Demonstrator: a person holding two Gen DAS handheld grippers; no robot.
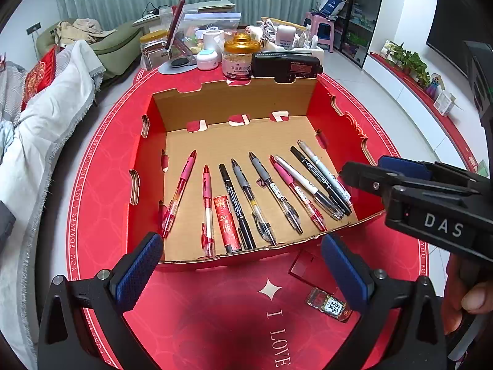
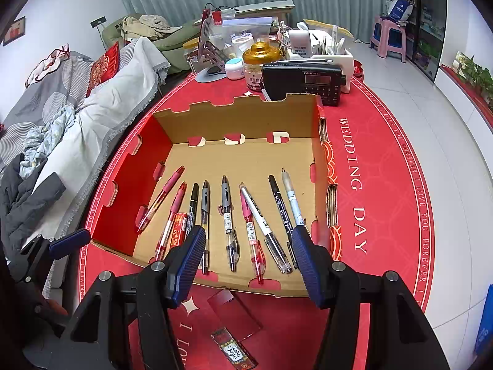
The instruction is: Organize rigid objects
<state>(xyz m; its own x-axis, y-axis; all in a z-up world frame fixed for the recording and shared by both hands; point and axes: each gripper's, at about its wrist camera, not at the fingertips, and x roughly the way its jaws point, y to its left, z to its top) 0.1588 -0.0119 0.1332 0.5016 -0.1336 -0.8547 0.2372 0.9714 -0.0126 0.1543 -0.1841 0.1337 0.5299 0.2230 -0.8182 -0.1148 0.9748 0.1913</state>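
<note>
I see the red worktop [image 1: 215, 323] carrying an open cardboard box [image 2: 243, 117]. My left gripper [image 1: 242, 265] and right gripper [image 2: 248, 262] hang at its near edge, fingers released, grasping nothing. Inside the box, pens [image 2: 228, 215] lie in a row, and a red tube [image 1: 226, 228] lies among them.

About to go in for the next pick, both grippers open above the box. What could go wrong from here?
1. The pink pen and white pen lie crossed and touching, so grabbing one may drag the other.
2. The box's near wall stands between the right gripper and the pens; a low approach could shove the box.
</note>
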